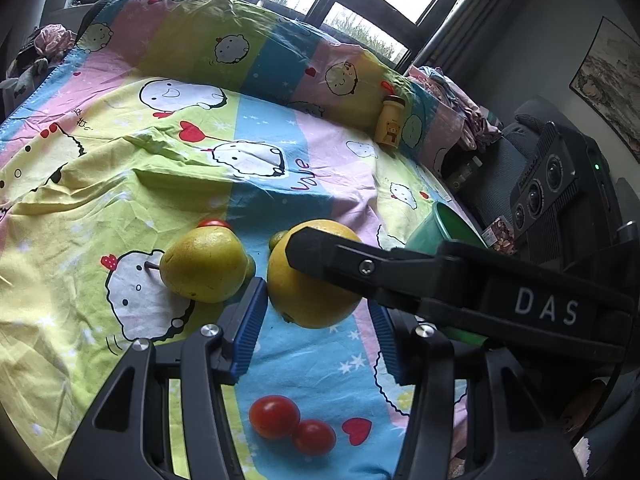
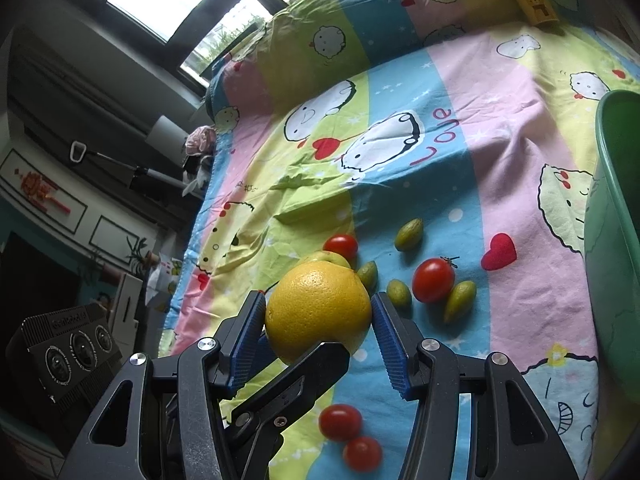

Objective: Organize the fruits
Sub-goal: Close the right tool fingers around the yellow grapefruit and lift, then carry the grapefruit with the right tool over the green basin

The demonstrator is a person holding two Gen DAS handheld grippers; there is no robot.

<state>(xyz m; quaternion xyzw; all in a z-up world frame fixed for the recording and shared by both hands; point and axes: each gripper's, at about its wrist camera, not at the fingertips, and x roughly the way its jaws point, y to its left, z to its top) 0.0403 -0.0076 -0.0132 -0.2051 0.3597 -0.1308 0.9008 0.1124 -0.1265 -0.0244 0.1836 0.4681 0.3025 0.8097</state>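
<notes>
Big yellow citrus (image 2: 318, 310) sits betw both tools' pads: right gripper (image 2: 318, 330) and left gripper (image 1: 316, 320) each clamped on it, pads at widest part. Looks heavy, firm, rind prob slick; grip at equator, not ends. Pear (image 1: 204, 264) just left, cherry tomatoes (image 2: 433, 285) near, green bin (image 2: 616, 240) far right.

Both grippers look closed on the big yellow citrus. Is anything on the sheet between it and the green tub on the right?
Nothing tall. Between the citrus and the green tub lie only a tomato and small green fruits, flat on the sheet.
</notes>
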